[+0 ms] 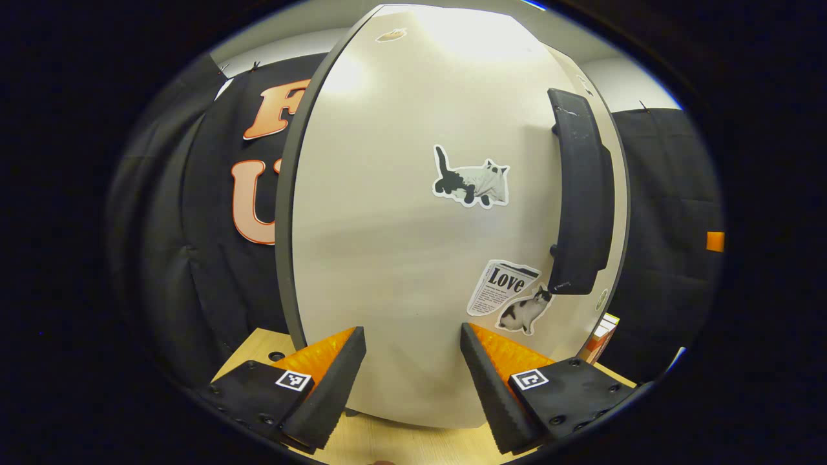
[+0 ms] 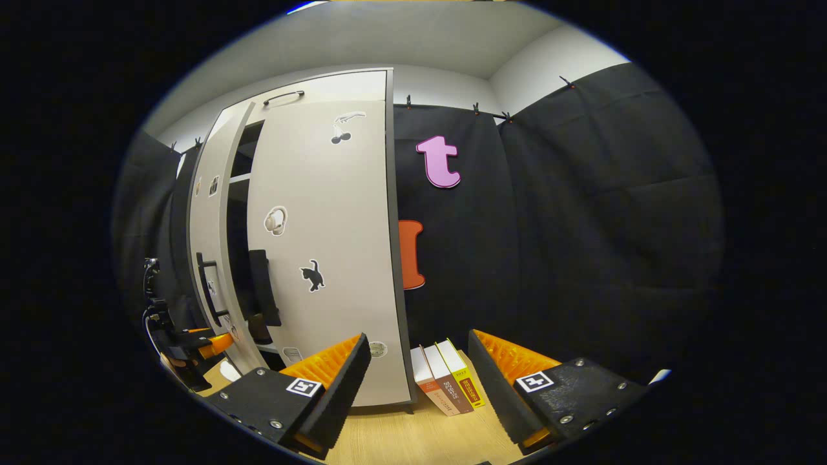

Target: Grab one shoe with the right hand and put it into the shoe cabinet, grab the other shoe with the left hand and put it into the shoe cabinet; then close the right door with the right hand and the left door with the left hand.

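Observation:
The shoe cabinet's left door (image 1: pixel 413 213), white with cat stickers and a black handle (image 1: pixel 581 200), stands very close in front of my left gripper (image 1: pixel 412 336), which is open and holds nothing. In the right gripper view the cabinet's right door (image 2: pixel 329 258) faces me, with a dark gap (image 2: pixel 236 258) between it and the left door (image 2: pixel 205 232), which stands ajar. My right gripper (image 2: pixel 418 339) is open and empty, a short way off from the right door. The left gripper (image 2: pixel 194 345) shows small at the far left by the left door. I cannot make out the shoes in the gap.
Three books (image 2: pixel 449 381) stand on the wooden tabletop (image 2: pixel 413 433) just right of the cabinet. Black cloth walls (image 2: pixel 581 245) close the booth behind and to the right. An orange-and-white box (image 1: pixel 601 339) peeks out past the left door's lower right edge.

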Motion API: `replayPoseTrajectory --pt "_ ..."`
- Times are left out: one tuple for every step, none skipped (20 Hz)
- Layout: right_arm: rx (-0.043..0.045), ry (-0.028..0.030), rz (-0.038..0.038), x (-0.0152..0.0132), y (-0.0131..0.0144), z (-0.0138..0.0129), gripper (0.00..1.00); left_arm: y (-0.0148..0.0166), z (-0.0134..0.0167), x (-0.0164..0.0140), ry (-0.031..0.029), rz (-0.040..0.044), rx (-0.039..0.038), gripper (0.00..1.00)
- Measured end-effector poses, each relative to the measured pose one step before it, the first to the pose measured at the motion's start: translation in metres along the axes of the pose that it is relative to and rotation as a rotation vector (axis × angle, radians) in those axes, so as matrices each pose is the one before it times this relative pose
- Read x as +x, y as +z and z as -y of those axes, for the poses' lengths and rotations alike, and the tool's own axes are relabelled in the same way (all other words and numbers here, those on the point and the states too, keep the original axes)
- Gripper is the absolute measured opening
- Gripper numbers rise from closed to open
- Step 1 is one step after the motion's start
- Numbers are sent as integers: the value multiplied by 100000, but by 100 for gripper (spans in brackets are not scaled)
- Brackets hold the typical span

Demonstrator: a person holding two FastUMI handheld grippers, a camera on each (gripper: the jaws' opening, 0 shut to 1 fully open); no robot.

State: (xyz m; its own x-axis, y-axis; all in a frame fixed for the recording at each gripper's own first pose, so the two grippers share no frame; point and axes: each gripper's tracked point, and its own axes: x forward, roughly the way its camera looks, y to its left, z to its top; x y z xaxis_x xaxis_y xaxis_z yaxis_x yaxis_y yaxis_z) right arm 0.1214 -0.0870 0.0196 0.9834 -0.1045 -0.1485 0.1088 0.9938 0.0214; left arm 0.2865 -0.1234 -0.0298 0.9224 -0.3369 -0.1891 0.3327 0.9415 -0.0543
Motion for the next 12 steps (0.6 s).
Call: replayPoseTrajectory --pt "-53 -308 -376 135 -160 111 94 31 -94 22 578 -352 -47 97" --pt "-197 -216 -457 49 -82 72 93 22 203 113 768 81 769 96" --pt "-133 -290 -372 -3 -207 21 93 45 104 24 801 280 1109 96" --pt "-110 -123 -468 46 -111 136 93 38 355 -13 745 252 843 96" --pt "-249 -301 -377 69 -181 67 93 7 165 -59 636 47 308 96" --pt "-413 -364 -309 54 -139 94 93 2 -25 -80 457 -112 -107 96" --pt "-435 -377 -300 64 -128 167 93 -5 -12 -41 405 -394 -205 96" --pt "-261 -415 -199 2 -19 172 94 33 8 182 295 -346 -105 96" --pt "-56 -268 -142 118 -18 114 94 -12 88 100 4 -464 -105 96" --pt "32 -339 117 14 12 172 94 -46 153 233 -404 -106 -69 96" --pt "21 -315 160 135 43 78 94 -70 155 70 -405 -458 111 97" --pt "40 -181 71 25 -37 117 94 -125 145 102 319 -222 298 97"
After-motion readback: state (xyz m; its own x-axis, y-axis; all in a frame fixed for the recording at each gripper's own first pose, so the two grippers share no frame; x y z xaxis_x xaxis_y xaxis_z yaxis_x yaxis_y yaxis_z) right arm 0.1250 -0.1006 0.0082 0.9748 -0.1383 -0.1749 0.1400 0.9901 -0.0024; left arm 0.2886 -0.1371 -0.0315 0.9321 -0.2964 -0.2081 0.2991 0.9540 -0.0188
